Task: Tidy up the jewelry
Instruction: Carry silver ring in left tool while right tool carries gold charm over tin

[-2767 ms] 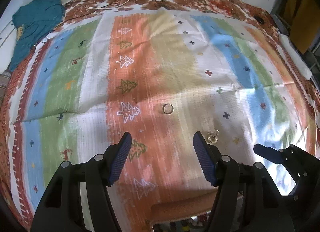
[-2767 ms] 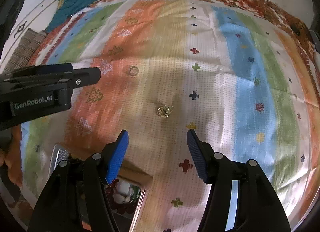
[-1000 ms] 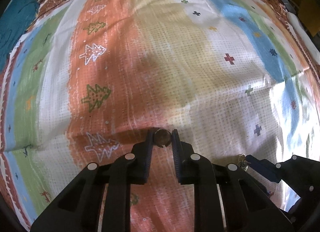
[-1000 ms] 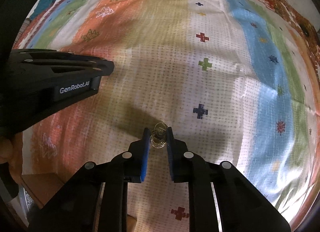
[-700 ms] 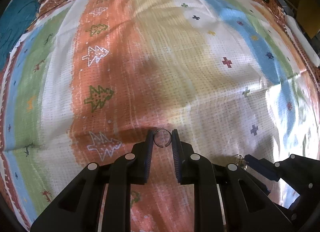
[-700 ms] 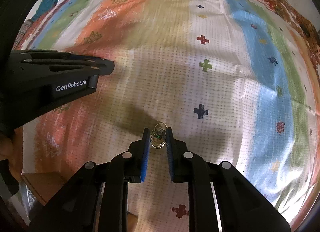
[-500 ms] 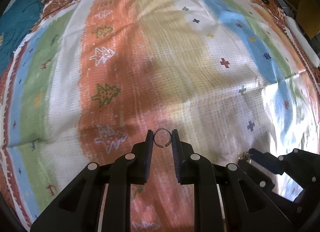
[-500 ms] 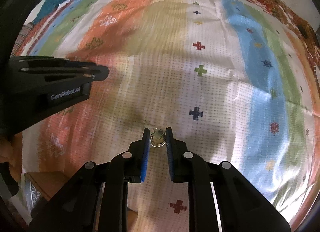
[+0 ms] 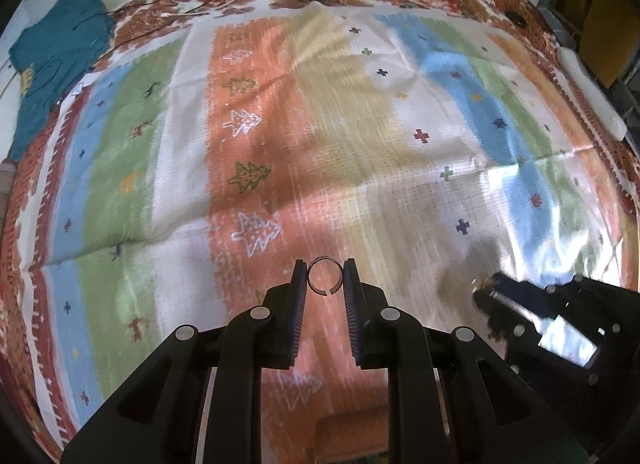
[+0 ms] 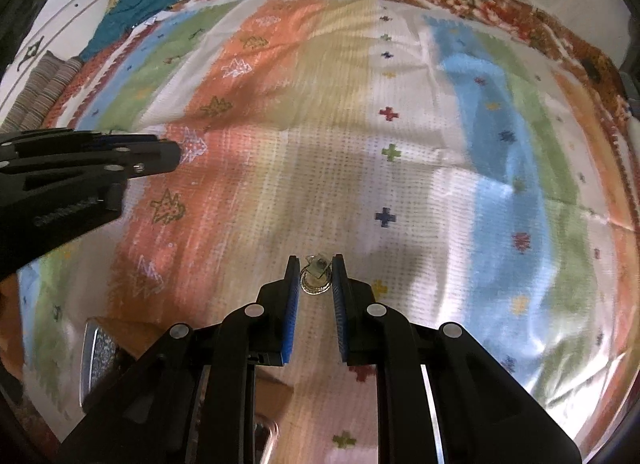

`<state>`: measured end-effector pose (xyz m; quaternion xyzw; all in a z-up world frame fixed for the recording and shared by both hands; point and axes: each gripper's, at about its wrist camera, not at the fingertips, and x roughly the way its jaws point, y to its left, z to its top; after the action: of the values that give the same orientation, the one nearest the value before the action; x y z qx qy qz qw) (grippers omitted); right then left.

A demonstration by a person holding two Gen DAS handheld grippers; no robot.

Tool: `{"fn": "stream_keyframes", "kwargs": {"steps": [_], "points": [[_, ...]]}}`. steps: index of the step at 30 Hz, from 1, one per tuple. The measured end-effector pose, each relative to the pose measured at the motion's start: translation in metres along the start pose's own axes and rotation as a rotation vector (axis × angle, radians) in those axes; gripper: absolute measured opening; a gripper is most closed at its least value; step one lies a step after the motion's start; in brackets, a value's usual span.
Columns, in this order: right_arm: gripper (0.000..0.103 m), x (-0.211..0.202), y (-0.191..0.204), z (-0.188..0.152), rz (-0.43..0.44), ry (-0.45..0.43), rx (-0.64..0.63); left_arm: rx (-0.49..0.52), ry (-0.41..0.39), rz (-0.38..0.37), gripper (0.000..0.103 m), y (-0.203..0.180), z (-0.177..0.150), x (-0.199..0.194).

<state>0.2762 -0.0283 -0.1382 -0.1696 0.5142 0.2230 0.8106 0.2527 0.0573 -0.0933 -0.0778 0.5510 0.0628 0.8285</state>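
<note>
Striped, patterned cloth (image 9: 360, 136) is covering the whole work surface, which looks like a bed, though that cannot be confirmed. One thin open ring (image 9: 325, 275) is sitting upright between the jaws of the left gripper (image 9: 325, 278), which are closed to the ring's width and are pinching it by its outer edges, apparently so the band stays visible and does not twist. One gold jewelry piece with a clear stone (image 10: 316, 274), possibly an earring, is being held the same way in the right gripper (image 10: 315, 276), its jaws nearly closed upon it. Both items are hanging clear above the cloth. One open box (image 10: 100, 348) is lying at the near edge, by judgement the destination. One teal garment (image 9: 52, 60) is lying at the far left corner. Count: two jewelry items, two grippers, one box.
</note>
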Motion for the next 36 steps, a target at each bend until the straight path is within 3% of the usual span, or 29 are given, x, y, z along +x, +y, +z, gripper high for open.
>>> {"fn": "stream_keyframes", "kwargs": {"steps": [4,15,36], "points": [[0.017,-0.014,-0.001,-0.001,0.047,-0.018,0.028,-0.012,-0.019,-0.013,0.018,0.002,-0.011,-0.016],[0.017,-0.043,0.01,-0.018,0.049,-0.064,0.014,0.009,-0.096,-0.054,0.018,-0.007,-0.036,-0.063],[0.017,-0.069,0.022,-0.042,0.071,-0.101,-0.018,0.017,-0.145,-0.066,0.018,-0.009,-0.072,-0.097]]}}
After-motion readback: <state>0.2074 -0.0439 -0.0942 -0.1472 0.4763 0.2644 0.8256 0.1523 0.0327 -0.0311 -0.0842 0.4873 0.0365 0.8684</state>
